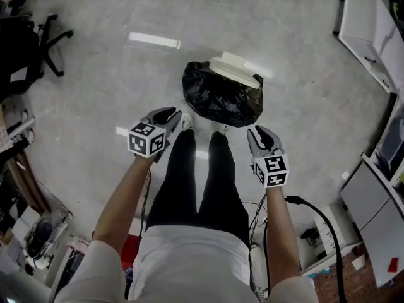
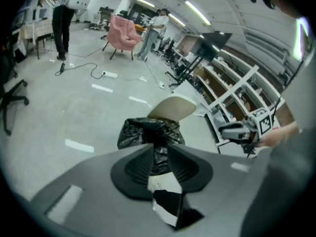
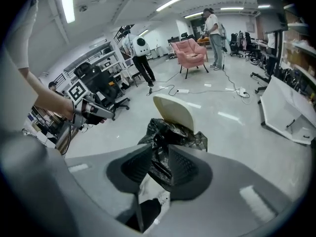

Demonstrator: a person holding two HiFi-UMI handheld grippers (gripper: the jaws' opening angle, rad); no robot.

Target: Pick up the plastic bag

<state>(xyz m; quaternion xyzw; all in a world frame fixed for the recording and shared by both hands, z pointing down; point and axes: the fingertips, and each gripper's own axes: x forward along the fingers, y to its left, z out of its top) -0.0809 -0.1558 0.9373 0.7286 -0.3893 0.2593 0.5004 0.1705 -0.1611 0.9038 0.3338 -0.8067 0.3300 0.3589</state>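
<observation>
A glossy grey floor [image 1: 95, 81] carries a crumpled black plastic bag [image 1: 221, 96], which sits directly on it. A cream panel [image 1: 235, 68], possibly a lid, touches the bag's far side. Also standing on the floor are a black office chair [image 1: 38, 43], a pink armchair [image 3: 190, 53] and a white power strip [image 2: 109, 74] with trailing cable.

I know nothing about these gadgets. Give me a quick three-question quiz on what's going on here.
1. True or false: the left gripper is holding the bag.
2. What sticks up at the bag's far side? A) cream lid B) red bucket C) broom
3. How do the jaws of the right gripper stand?
Key: 1 false, it hovers clear of the bag. 2 A. 3 slightly apart, gripping nothing.
</observation>
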